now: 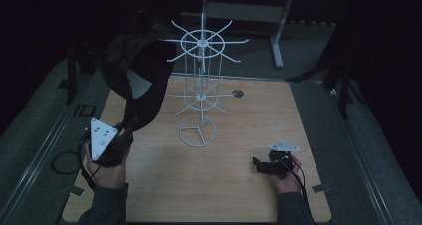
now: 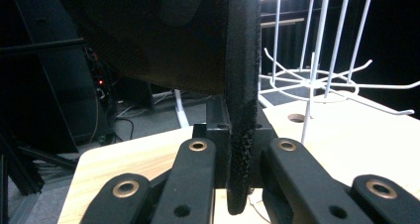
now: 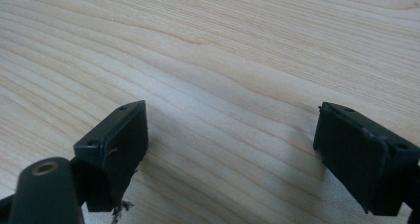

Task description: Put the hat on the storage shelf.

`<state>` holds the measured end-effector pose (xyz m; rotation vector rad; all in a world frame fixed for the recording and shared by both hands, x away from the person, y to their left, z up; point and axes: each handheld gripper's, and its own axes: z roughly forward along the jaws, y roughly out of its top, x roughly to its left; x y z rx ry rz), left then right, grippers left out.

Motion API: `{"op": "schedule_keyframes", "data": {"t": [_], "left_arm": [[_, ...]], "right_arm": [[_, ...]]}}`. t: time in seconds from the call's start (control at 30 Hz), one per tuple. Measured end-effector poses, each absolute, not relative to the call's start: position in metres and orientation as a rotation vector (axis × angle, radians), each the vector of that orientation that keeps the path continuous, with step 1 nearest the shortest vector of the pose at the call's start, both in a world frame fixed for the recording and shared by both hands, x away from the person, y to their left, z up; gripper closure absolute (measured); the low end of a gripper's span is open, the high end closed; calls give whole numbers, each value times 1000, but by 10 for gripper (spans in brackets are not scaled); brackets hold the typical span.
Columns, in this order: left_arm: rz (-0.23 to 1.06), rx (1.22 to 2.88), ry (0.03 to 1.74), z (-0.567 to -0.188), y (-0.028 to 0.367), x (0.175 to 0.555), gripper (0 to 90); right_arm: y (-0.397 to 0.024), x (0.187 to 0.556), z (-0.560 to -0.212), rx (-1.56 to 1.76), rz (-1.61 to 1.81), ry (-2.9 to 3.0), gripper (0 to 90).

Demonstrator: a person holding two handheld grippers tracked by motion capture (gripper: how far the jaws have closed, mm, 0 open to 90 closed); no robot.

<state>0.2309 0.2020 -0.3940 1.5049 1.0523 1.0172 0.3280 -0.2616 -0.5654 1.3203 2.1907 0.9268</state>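
A black cap (image 1: 137, 78) hangs in the air at the left of the wooden table (image 1: 249, 135), held by its brim. My left gripper (image 1: 128, 129) is shut on that brim (image 2: 242, 110), which stands edge-on between the jaws in the left gripper view. A white wire rack (image 1: 201, 85) with two tiers of spoked hooks stands mid-table, just right of the cap. My right gripper (image 1: 256, 164) rests low near the table's front right, open, with bare wood between its pads (image 3: 119, 149).
A round cable hole (image 1: 238, 92) sits in the table behind the rack. Grey table legs (image 1: 276, 41) stand beyond the far edge. The rack's lower hooks (image 2: 346, 83) reach out toward the cap's side. Dark floor surrounds the table.
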Motion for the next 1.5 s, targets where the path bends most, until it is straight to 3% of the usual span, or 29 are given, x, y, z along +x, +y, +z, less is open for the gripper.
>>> {"op": "schedule_keyframes", "data": {"t": [1.5], "left_arm": [[895,1626,987,-408,196,245,834]], "right_arm": [[-261,328,-565,1321,928,2191,133]]}}
